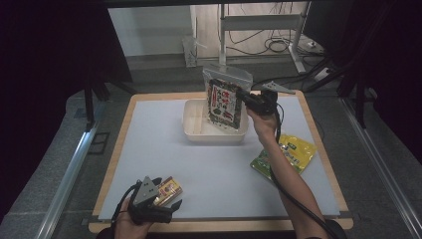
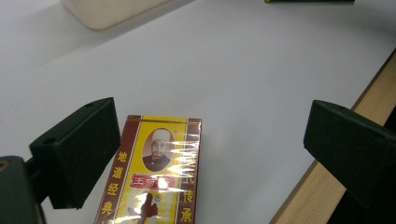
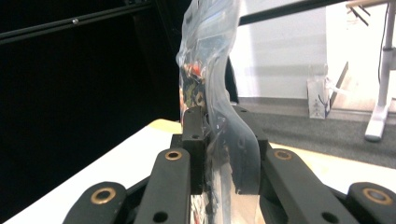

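My right gripper [image 1: 244,99] is shut on a clear plastic bag [image 1: 226,94] with a dark printed snack pack inside. It holds the bag upright over the cream tub [image 1: 191,130] at the back middle of the table. In the right gripper view the bag [image 3: 205,60] stands pinched between the two black jaws of that gripper [image 3: 219,140]. My left gripper [image 1: 171,199] rests at the table's front left, open. A yellow and brown box [image 2: 152,175] with a portrait lies flat between its jaws, untouched by either. The same box [image 1: 168,190] lies just ahead of that hand.
A green and yellow snack packet [image 1: 293,152] lies flat on the white mat at the right. The table's wooden edge [image 2: 327,186] runs close by the left gripper's right jaw. Beyond the table stand a desk frame, cables and dark curtains.
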Motion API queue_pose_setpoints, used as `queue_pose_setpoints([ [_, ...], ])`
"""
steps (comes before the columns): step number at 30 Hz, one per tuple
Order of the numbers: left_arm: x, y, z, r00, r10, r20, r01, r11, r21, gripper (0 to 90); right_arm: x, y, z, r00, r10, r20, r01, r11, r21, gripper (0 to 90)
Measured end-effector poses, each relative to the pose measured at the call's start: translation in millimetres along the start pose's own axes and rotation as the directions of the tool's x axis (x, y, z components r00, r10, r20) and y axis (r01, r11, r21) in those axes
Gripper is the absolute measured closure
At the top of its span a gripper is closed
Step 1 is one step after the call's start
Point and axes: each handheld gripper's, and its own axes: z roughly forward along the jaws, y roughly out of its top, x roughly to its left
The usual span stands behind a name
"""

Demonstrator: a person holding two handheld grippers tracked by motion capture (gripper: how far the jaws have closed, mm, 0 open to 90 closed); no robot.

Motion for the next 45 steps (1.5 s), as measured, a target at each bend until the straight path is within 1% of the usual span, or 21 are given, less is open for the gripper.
queue_pose_setpoints([
  [3,-0.8,0.4,0.7,0.9997,-0.012,-0.019,0.012,0.9999,0.004,0.2,-2.4,-2.2,-3.3,0.9998,0.017,0.006,-0.017,1.000,0.009,77.8],
  [4,-0.4,0.6,0.9,0.9995,-0.019,-0.027,0.020,0.9996,0.018,0.0,-4.9,-3.4,-6.5,0.9993,0.031,0.022,-0.031,0.999,0.014,77.6],
  [7,0.4,-0.4,0.8,0.9995,-0.022,-0.021,0.023,0.9992,0.032,0.0,-7.2,-2.3,-8.1,0.9987,0.038,0.034,-0.039,0.999,0.027,77.4],
  [8,0.9,-0.5,0.5,0.9996,-0.023,-0.018,0.024,0.9991,0.036,0.0,-6.0,0.6,-7.7,0.9984,0.037,0.044,-0.039,0.998,0.048,76.8],
  [10,0.8,-0.4,-0.6,0.9994,-0.025,-0.025,0.025,0.9995,0.018,0.0,-2.7,3.6,-6.5,0.9978,0.011,0.066,-0.015,0.998,0.069,74.5],
  [11,1.1,-0.4,-1.6,0.9992,-0.029,-0.027,0.029,0.9996,0.005,0.0,-0.5,5.2,-5.8,0.9973,-0.001,0.073,-0.006,0.996,0.093,69.6],
  [12,1.5,-0.5,-1.9,0.9992,-0.031,-0.023,0.031,0.9995,-0.004,0.0,2.7,5.8,-4.1,0.9934,-0.037,0.108,0.023,0.992,0.127,62.9],
  [13,1.5,-0.5,-1.9,0.9992,-0.031,-0.023,0.031,0.9995,-0.004,0.0,2.7,5.8,-4.1,0.9934,-0.037,0.108,0.023,0.992,0.127,62.9],
  [14,2.8,-1.3,-2.2,0.9992,-0.039,-0.012,0.039,0.9992,-0.012,0.0,7.1,5.1,-4.3,0.9830,-0.088,0.161,0.065,0.987,0.147,50.5],
  [15,2.8,-1.3,-2.2,0.9992,-0.039,-0.012,0.039,0.9992,-0.012,0.0,7.1,5.1,-4.3,0.9830,-0.088,0.161,0.065,0.987,0.147,50.5],
  [16,3.9,-2.3,-1.4,0.9990,-0.044,-0.006,0.044,0.9989,-0.014,0.0,7.4,4.6,-6.8,0.9846,-0.076,0.158,0.052,0.988,0.147,41.9],
  [20,4.8,-2.3,-1.0,0.9988,-0.049,0.004,0.049,0.9987,-0.013,0.0,5.3,3.9,-9.5,0.9891,-0.032,0.144,0.006,0.984,0.181,30.1],
  [21,5.5,-2.1,-0.8,0.9980,-0.060,0.020,0.061,0.9980,-0.015,0.0,5.3,3.5,-10.3,0.9896,-0.033,0.140,0.005,0.980,0.197,27.5],
  [23,6.3,-2.2,-0.6,0.9972,-0.070,0.027,0.070,0.9974,-0.016,0.0,6.2,3.2,-11.9,0.9897,-0.037,0.138,0.007,0.976,0.216,24.4],
  [26,7.8,-2.9,-0.3,0.9963,-0.083,0.021,0.084,0.9963,-0.019,0.0,10.3,3.1,-17.0,0.9903,-0.056,0.127,0.024,0.970,0.241,20.0],
  [28,9.2,-3.5,-0.4,0.9952,-0.093,0.031,0.093,0.9954,-0.023,0.0,13.6,3.0,-21.1,0.9903,-0.074,0.117,0.042,0.966,0.255,17.9],
  [31,10.0,-4.3,-0.5,0.9953,-0.095,0.020,0.095,0.9951,-0.024,0.0,17.4,2.9,-25.6,0.9895,-0.090,0.113,0.057,0.961,0.271,15.4],
  [32,10.5,-4.7,-0.6,0.9958,-0.091,0.011,0.091,0.9956,-0.025,0.0,21.4,3.0,-31.4,0.9889,-0.106,0.104,0.072,0.956,0.285,13.1],
  [35,10.6,-4.7,-0.6,0.9955,-0.094,0.011,0.094,0.9951,-0.029,0.0,25.5,2.0,-37.9,0.9896,-0.108,0.095,0.075,0.950,0.304,11.1],
  [39,8.8,-4.9,0.5,0.9977,-0.067,-0.007,0.067,0.9976,-0.017,0.0,32.0,-1.9,-46.6,0.9880,-0.127,0.087,0.092,0.939,0.331,9.5],
  [45,6.6,-4.3,0.9,0.9989,-0.042,-0.020,0.042,0.9990,-0.014,0.0,39.5,-8.6,-57.3,0.9915,-0.116,0.059,0.089,0.936,0.342,7.8],
])
